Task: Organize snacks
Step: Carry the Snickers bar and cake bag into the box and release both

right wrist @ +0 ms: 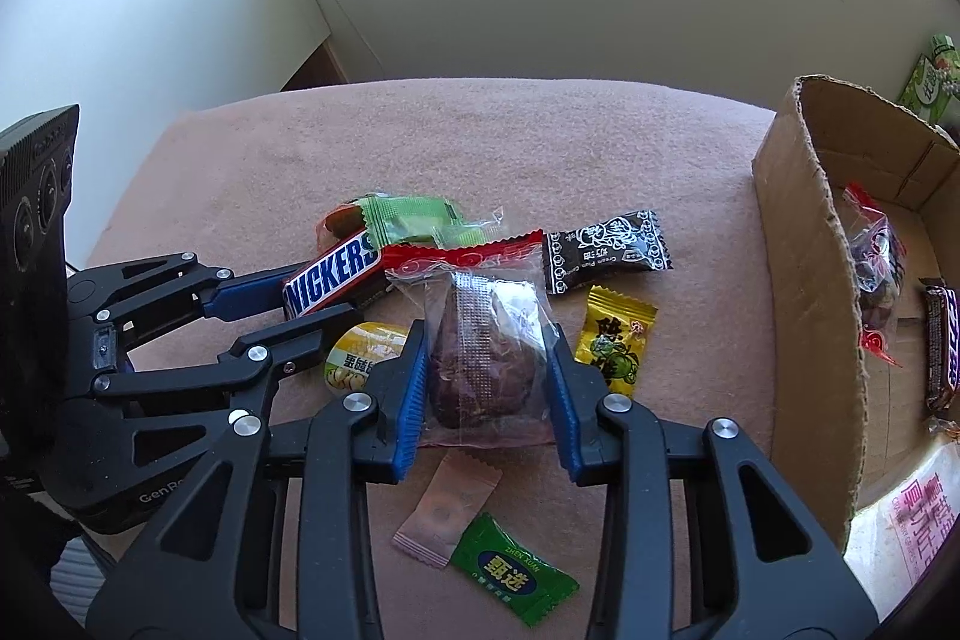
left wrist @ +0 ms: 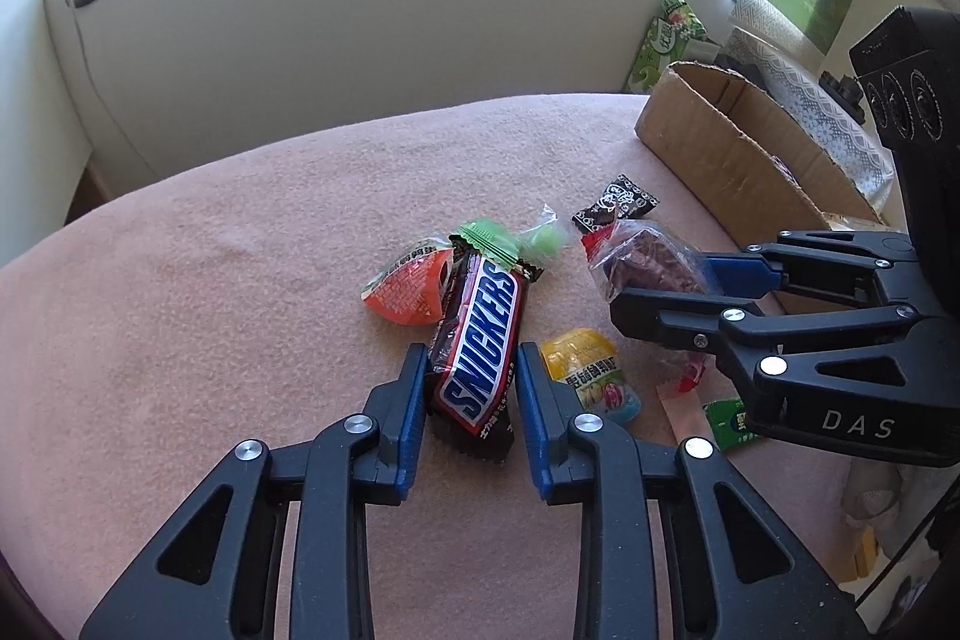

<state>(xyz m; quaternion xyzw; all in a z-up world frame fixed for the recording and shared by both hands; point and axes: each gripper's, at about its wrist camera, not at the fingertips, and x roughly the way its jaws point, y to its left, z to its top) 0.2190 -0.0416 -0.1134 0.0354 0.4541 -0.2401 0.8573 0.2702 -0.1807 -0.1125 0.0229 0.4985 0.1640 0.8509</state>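
Blue-padded fingers of the left gripper (left wrist: 471, 382) sit nearest the lens in the left wrist view, one on each long side of the Snickers bar (left wrist: 477, 349), touching or all but touching its wrapper; whether they squeeze it cannot be told. That bar lies flat on the pink cloth (left wrist: 240, 232), its long axis running away from the camera and leaning slightly right, with the lettering reading up toward the far end. Its far end rests against an orange packet (left wrist: 408, 289) and a green sachet (left wrist: 489, 244).

Just right of the bar lies a round yellow jelly cup (left wrist: 591, 373).

In the right wrist view the right gripper (right wrist: 487, 382) straddles a clear bag with a dark brown pastry (right wrist: 483, 358) inside. Its pads press against the bag's two sides, closed on the bag. The bag's long axis points straight away from the camera, red crimped seal at the far end.

Around it on the cloth lie a black-and-white candy (right wrist: 606, 250), a yellow candy (right wrist: 615, 340), a pale pink wrapper (right wrist: 447, 508) and a green candy (right wrist: 513, 571).

To the right stands an open cardboard box (right wrist: 804, 292), already containing another clear bag (right wrist: 876, 268) and a dark bar (right wrist: 939, 346) against its far right side.
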